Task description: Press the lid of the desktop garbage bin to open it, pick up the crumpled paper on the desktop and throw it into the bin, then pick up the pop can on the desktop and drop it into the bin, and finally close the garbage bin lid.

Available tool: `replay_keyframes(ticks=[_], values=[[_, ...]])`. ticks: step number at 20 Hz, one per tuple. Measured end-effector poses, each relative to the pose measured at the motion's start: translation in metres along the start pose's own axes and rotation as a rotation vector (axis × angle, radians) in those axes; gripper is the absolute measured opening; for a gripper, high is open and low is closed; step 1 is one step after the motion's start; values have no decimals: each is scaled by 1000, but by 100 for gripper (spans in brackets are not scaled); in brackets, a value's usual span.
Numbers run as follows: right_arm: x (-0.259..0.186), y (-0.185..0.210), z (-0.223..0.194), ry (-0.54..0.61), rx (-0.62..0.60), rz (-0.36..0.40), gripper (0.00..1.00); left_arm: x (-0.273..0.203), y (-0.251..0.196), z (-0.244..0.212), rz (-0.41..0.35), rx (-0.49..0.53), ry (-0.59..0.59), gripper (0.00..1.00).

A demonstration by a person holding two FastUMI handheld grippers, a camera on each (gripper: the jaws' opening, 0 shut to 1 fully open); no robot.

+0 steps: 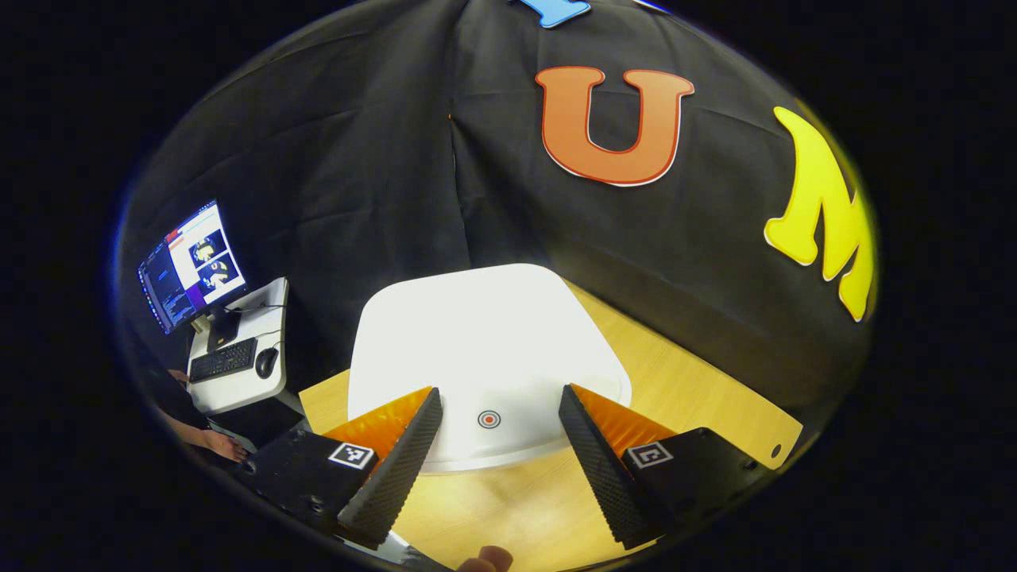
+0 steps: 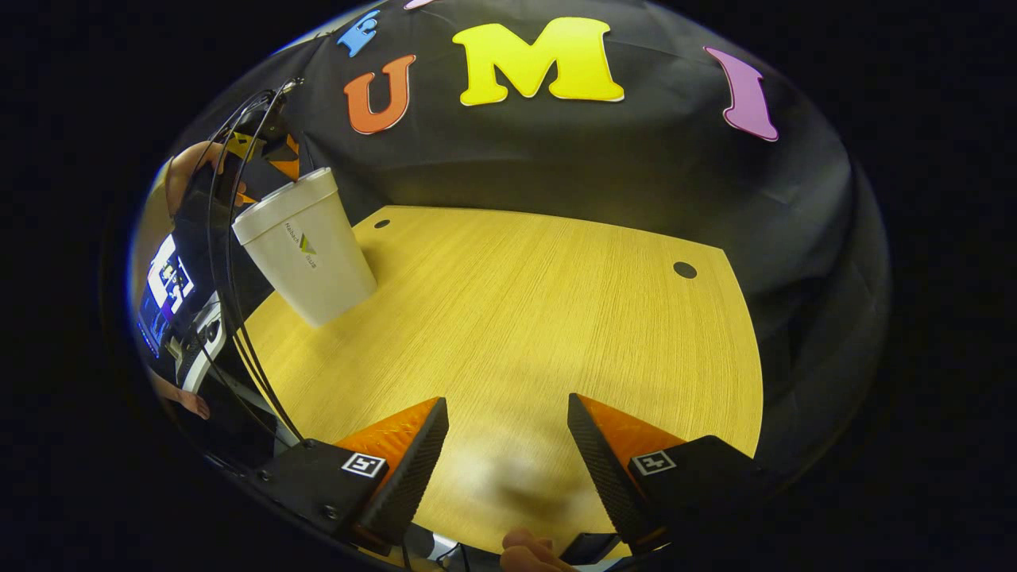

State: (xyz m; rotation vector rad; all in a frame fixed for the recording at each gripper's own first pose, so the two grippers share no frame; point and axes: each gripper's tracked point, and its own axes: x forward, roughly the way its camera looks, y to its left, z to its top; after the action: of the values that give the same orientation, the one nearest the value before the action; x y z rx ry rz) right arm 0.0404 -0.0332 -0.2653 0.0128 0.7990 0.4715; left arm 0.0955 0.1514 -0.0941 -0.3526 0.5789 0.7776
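Left gripper view, near to far: left hand-held gripper (image 1: 500, 413) spread wide, nothing between its fingers, poised above the closed white lid (image 1: 485, 349) of the garbage bin (image 1: 477, 457); round red-ringed mark (image 1: 489, 419) at the lid's near edge, midway between the fingertips. Wooden worktop (image 1: 691, 397) beneath and to the right of the bin. Farther left, beyond the worktop edge, a side stand with keyboard (image 1: 223, 360), mouse (image 1: 266, 361) and lit monitor (image 1: 193, 266); a person's hand (image 1: 225, 446) low at the left margin.

Right gripper view, near to far: right hand-held gripper (image 2: 507, 433) likewise spread wide and empty, held over bare worktop (image 2: 540, 302). Garbage bin (image 2: 306, 246) standing at the far left corner of the worktop, lid shut, well apart from this gripper. Other hand-held gripper (image 2: 274, 159) just above and behind the bin's lid, cables trailing from it down the left side.
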Motion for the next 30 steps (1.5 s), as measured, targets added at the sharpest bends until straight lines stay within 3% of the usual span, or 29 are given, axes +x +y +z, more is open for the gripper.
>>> replay_keyframes(ticks=[6, 11, 17, 26, 30], values=[[-1, 8, 1, 1, 1, 3, 96, -4, -2, 1, -2, 39, 5, 99], [-4, 12, 15, -23, 6, -20, 96, -25, -6, 4, -62, 67, 12, 99], [-17, 16, 30, -70, 30, -93, 96, -75, -17, -16, -242, 153, -31, 99], [-66, 25, 64, -182, 69, -225, 96, -147, -30, -98, -509, 455, -139, 99], [-102, 32, 91, -282, 126, -289, 96, -181, -39, -103, -649, 445, -222, 99]])
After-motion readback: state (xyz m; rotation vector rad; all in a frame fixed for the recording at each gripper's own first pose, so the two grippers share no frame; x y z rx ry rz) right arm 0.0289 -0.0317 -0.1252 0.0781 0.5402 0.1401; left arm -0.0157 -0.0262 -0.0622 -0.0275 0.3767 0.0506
